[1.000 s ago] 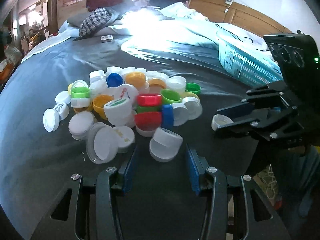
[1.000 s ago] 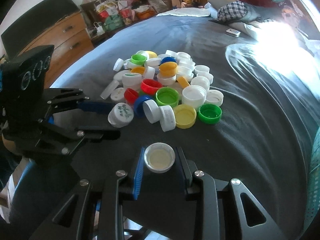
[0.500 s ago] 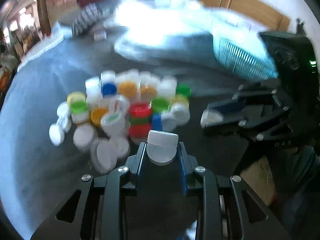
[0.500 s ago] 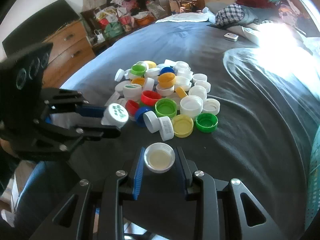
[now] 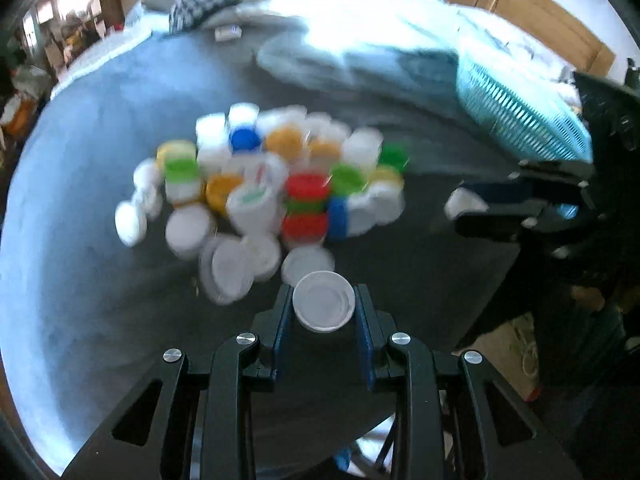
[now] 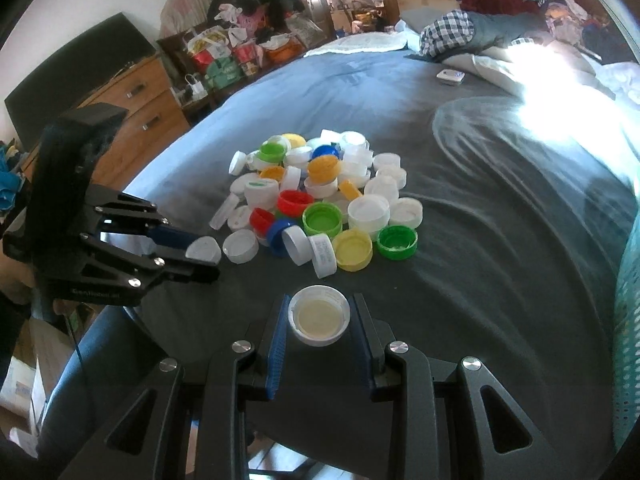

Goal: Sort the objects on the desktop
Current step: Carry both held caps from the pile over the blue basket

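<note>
A heap of bottle caps [image 6: 320, 204] in white, red, green, yellow, orange and blue lies on the dark grey bedspread [image 6: 500, 240]; in the left wrist view the same heap of caps [image 5: 272, 192] is blurred. My left gripper [image 5: 323, 304] is shut on a white cap [image 5: 323, 306], held just above the near edge of the heap. My right gripper [image 6: 319, 316] is shut on another white cap [image 6: 319, 315], hollow side up, in front of the heap. The left gripper [image 6: 200, 256] with its cap [image 6: 204, 249] shows at the left of the right wrist view.
A turquoise slatted basket [image 5: 520, 120] lies on its side at the right, its rim [image 6: 628, 320] at the edge of the right wrist view. Pillows and clothes [image 6: 460, 32] pile at the bed's far end, near a small white box [image 6: 450, 77]. A wooden dresser [image 6: 132, 120] stands at left.
My left gripper went from open around a white cap at the heap's near edge to shut on it, and lifted it. The right gripper, holding its cap, rose slightly.
</note>
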A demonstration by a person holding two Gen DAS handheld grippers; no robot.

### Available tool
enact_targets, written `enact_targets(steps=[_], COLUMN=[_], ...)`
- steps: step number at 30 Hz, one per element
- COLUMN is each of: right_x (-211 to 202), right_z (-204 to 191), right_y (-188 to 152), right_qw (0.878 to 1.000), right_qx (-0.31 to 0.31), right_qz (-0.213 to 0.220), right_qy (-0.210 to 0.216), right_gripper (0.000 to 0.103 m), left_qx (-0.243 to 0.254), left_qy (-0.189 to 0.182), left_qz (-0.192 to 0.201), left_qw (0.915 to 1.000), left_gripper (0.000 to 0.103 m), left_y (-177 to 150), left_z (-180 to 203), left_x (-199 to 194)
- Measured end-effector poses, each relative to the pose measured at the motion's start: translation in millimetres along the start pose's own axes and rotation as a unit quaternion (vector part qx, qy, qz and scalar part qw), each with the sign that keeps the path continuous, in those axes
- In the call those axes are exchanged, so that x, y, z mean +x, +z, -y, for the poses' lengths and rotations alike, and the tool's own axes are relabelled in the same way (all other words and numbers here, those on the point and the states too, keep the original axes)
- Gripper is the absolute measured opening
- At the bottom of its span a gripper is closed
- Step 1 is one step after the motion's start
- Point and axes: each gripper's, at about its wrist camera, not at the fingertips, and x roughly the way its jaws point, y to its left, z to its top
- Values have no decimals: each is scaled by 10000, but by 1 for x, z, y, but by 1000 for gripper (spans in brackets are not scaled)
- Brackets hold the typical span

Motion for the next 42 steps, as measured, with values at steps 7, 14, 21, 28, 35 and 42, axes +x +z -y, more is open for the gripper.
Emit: enact_targets(steps=[7, 14, 21, 28, 35, 42], right_x=[-33, -93, -160, -210, -243, -255], right_z=[3, 35, 91, 148, 189, 211], right_y=[17, 38, 38, 21, 2, -10], right_qw=[9977, 9888, 9723, 9547, 9400, 9353], right_qx=[-122, 35, 438, 965, 1337, 1532], right_qz=[303, 737, 1098, 1211, 1260, 1216], right_qy=[-599, -1298, -2018, -2542, -2873, -2949], right_gripper=[32, 32, 32, 32, 32, 32], left_qx=[-119, -190, 208, 783, 1104, 1247], left_qy=[410, 651, 649, 597, 542, 489], left_qz=[900, 1513, 1638, 1652, 1592, 1478], left_qw=[9950, 9862, 9841, 9813, 9795, 9799], left_gripper=[25, 25, 25, 25, 25, 25], left_y=[27, 83, 135, 176, 205, 220], left_z=[33, 64, 121, 197, 248, 274], left_x=[-31, -42, -30, -12, 5, 18])
